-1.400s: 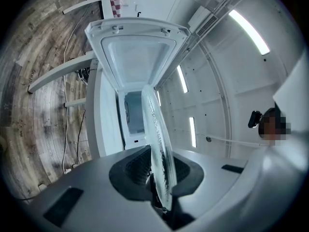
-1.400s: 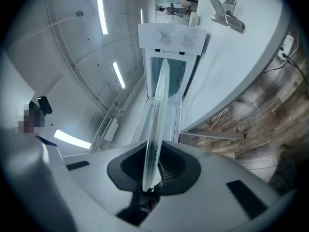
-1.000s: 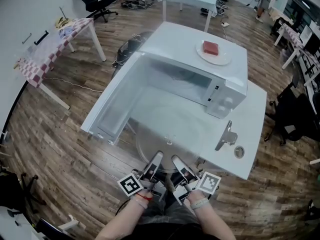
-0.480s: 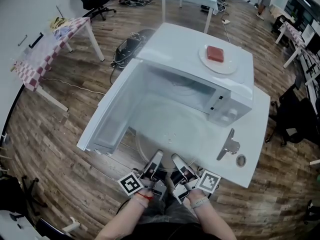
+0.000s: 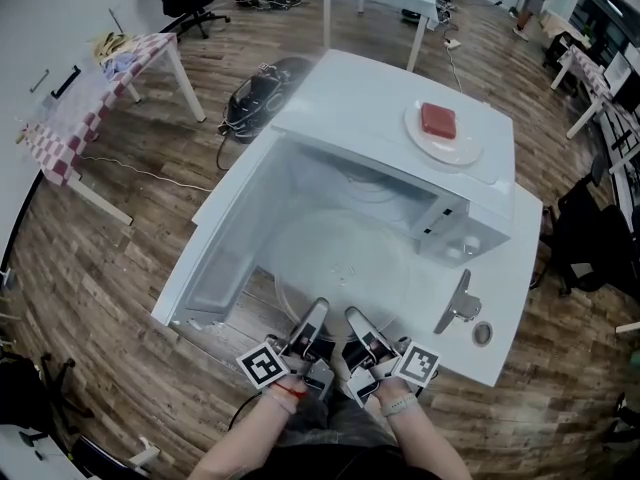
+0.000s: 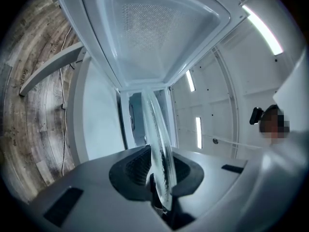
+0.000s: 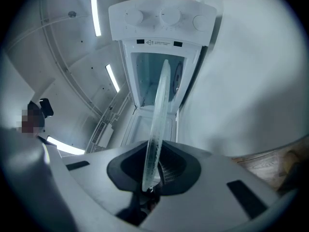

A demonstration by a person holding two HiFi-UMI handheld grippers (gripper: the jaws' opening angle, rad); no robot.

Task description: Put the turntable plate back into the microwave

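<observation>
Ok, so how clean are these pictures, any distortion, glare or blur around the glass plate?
Head view: sharp and evenly lit, but the fisheye bows the floorboards, and the clear turntable plate nearly vanishes against the white microwave. Left gripper view: heavy barrel distortion, dark corners, ceiling light strips blown out. Right gripper view: same bending and dark corners, the plate edge-on and pale.

A red block lies on a white plate. A metal piece and a small round cap rest close together on the white table. A checked table stands at far left.
</observation>
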